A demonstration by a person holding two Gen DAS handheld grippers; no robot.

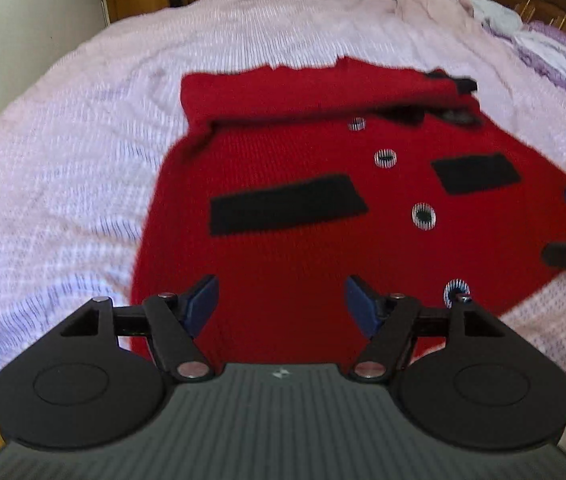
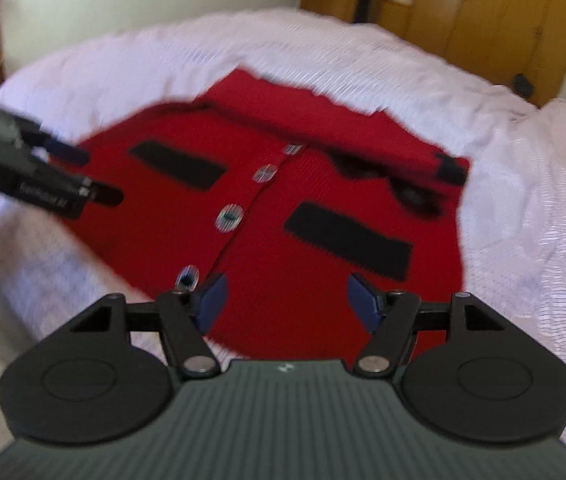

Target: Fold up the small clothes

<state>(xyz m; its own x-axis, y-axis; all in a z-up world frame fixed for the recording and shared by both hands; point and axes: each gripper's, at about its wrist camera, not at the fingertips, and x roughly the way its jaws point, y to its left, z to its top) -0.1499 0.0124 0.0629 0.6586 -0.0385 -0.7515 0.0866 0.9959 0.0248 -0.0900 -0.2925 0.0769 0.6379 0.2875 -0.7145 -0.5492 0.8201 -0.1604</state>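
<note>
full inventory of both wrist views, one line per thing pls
cardigan: 1, red knit, flat on the bed, far edge folded over
pocket patches: 2, black, one each side of the button line
buttons: 4 visible, pale rims with dark centres, in a row down the front
bedspread: 1, pale pink-white, under the cardigan
pile of fabrics: lilac and white, far right by the headboard
wardrobe: wooden, behind the bed
left gripper: open, above the near hem
right gripper: open, above the near hem
</note>
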